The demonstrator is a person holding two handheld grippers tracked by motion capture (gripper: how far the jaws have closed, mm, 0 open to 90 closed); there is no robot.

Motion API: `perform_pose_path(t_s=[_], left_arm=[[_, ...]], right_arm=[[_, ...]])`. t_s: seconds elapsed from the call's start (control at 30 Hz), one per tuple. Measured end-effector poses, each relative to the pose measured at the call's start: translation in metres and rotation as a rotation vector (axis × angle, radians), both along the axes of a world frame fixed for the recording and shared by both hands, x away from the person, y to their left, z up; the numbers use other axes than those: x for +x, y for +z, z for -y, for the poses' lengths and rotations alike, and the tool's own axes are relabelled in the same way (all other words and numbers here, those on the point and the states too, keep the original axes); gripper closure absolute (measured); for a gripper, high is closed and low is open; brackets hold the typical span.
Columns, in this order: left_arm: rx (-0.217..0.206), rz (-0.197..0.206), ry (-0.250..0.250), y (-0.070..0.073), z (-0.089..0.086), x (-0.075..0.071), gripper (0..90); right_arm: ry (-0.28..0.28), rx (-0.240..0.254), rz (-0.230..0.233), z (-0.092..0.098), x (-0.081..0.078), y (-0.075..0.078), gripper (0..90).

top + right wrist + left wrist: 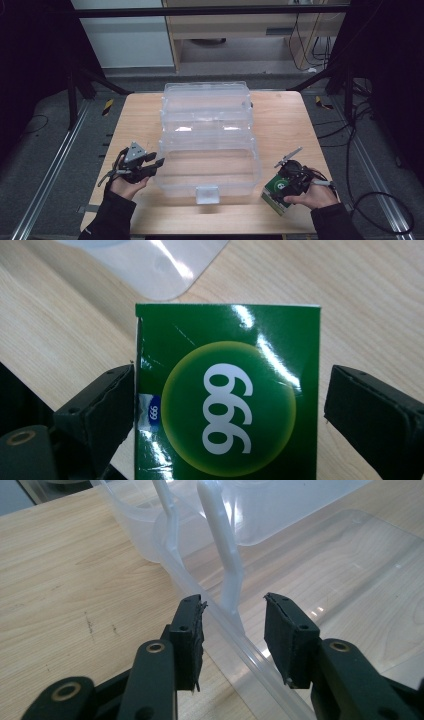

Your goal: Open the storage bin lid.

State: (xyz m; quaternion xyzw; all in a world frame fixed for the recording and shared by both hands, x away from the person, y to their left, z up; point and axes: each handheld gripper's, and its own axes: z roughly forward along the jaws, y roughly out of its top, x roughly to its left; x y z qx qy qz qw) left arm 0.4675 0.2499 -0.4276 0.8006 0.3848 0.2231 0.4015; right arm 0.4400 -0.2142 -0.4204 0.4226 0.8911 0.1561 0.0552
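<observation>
Green box (227, 400) sits between your right gripper (289, 184) jaws, apart with a gap on one side. Your left gripper (234, 630) jaws straddle the clear bin (207, 150) rim, apart

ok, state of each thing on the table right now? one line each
clear storage box: lid swung back, open, nothing visible inside
front latch: undone
green carton: on the table right of the box, between the right claw's jaws; a gap shows at one jaw, so not clamped
left claw: open, jaws straddling the box's left rim, not pinching it
right claw: open around the carton
</observation>
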Motion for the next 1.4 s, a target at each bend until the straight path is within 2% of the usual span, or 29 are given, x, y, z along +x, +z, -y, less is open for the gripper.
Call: perform_pose_path(t_s=[0.27, 0.4, 0.77, 0.83, 0.9, 0.97, 1.13, 1.23, 1.27, 1.4], left_arm=[[0.018, 0.010, -0.003, 0.000, 0.001, 0.000, 58.5], [0.020, 0.012, -0.003, 0.000, 0.001, -0.001, 58.6], [0.030, 0.014, -0.005, 0.001, 0.002, -0.001, 58.3], [0.050, 0.012, -0.005, 0.001, 0.004, -0.001, 56.7], [0.053, 0.011, -0.007, 0.001, 0.005, -0.001, 55.3], [0.025, 0.015, -0.014, 0.004, 0.004, -0.002, 53.7], [-0.009, 0.055, -0.013, 0.019, 0.001, -0.008, 49.2], [-0.019, 0.065, -0.005, 0.023, -0.003, -0.009, 46.9], [-0.025, 0.075, 0.013, 0.025, -0.008, -0.010, 45.6], [-0.041, 0.079, 0.066, 0.026, -0.022, -0.008, 43.3]], right_arm=[[0.009, -0.022, -0.058, -0.002, 0.002, -0.004, 12.6], [0.027, -0.040, -0.069, -0.003, 0.005, -0.006, 13.2], [0.000, -0.075, -0.116, -0.009, 0.008, -0.004, 16.6], [-0.009, -0.079, -0.119, -0.009, 0.008, -0.003, 16.8], [-0.017, -0.070, -0.118, -0.008, 0.009, -0.003, 17.1], [-0.013, -0.073, -0.108, -0.007, 0.009, -0.001, 17.3], [-0.017, -0.055, -0.073, -0.003, 0.007, 0.006, 17.4], [-0.010, -0.052, -0.056, -0.001, 0.006, 0.012, 17.3], [0.002, -0.049, -0.035, 0.002, 0.006, 0.017, 17.3], [0.005, -0.041, -0.009, 0.007, 0.005, 0.028, 17.3]])
